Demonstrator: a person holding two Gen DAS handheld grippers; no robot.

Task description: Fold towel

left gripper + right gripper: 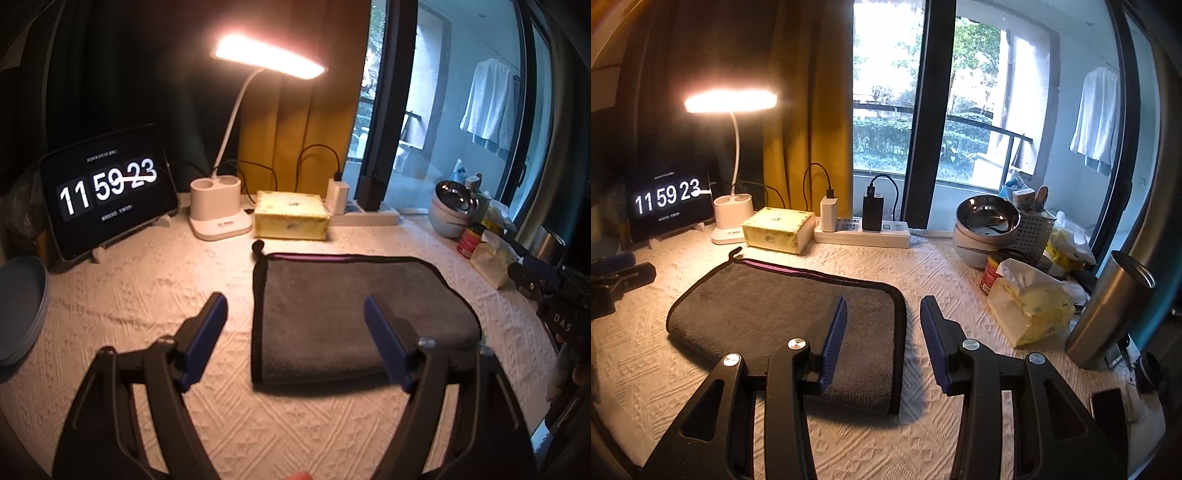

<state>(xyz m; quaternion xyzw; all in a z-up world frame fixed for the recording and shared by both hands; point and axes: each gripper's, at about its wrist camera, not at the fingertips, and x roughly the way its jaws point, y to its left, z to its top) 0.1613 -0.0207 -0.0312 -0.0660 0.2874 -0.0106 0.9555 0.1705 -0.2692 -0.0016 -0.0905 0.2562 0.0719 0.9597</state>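
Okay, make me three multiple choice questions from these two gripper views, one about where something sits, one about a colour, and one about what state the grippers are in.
1. What stands directly behind the towel at the far edge of the table?
A. the yellow box
B. a laptop
C. a potted plant

2. What colour is the towel's upper face?
A. white
B. dark grey
C. red

3. How are the left gripper and right gripper?
A. both open, holding nothing
B. both shut on the towel
C. one shut on a cup

Answers:
1 A, the box sits just past the towel's far edge, beside the lamp base.
2 B, the face is dark grey with black edging and a purple strip at the far edge.
3 A, each view shows a wide gap between the blue pads and nothing held between them.
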